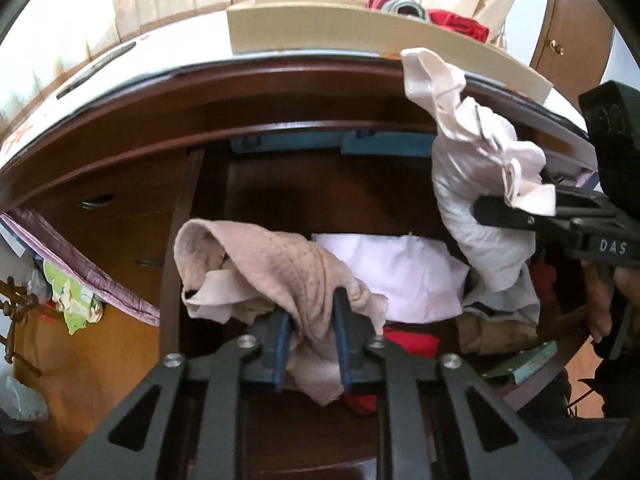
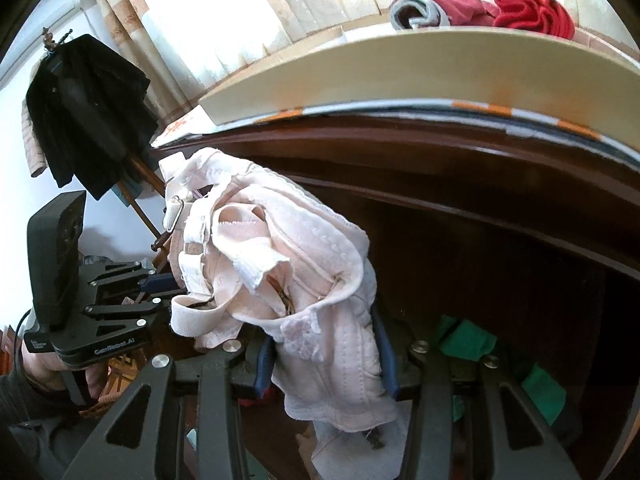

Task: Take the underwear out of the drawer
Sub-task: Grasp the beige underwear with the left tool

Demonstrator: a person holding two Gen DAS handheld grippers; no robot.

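Observation:
My left gripper (image 1: 312,312) is shut on a beige knitted piece of underwear (image 1: 256,264), held bunched just above the open dark wooden drawer (image 1: 176,240). In the drawer lie a white folded cloth (image 1: 400,272) and a red cloth (image 1: 412,344). My right gripper (image 2: 326,348) is shut on a pale pink lace bra (image 2: 280,248), lifted above the drawer. In the left wrist view that right gripper (image 1: 500,212) is at the right with the pale garment (image 1: 472,160) hanging from it. The left gripper (image 2: 160,284) appears at the left of the right wrist view.
A cream tray (image 1: 360,28) on the dresser top holds red and grey clothes (image 2: 480,8). A dark coat (image 2: 88,112) hangs on a rack at the left. Green cloth (image 2: 472,336) lies in the drawer. Teal boxes (image 1: 360,144) sit at its back.

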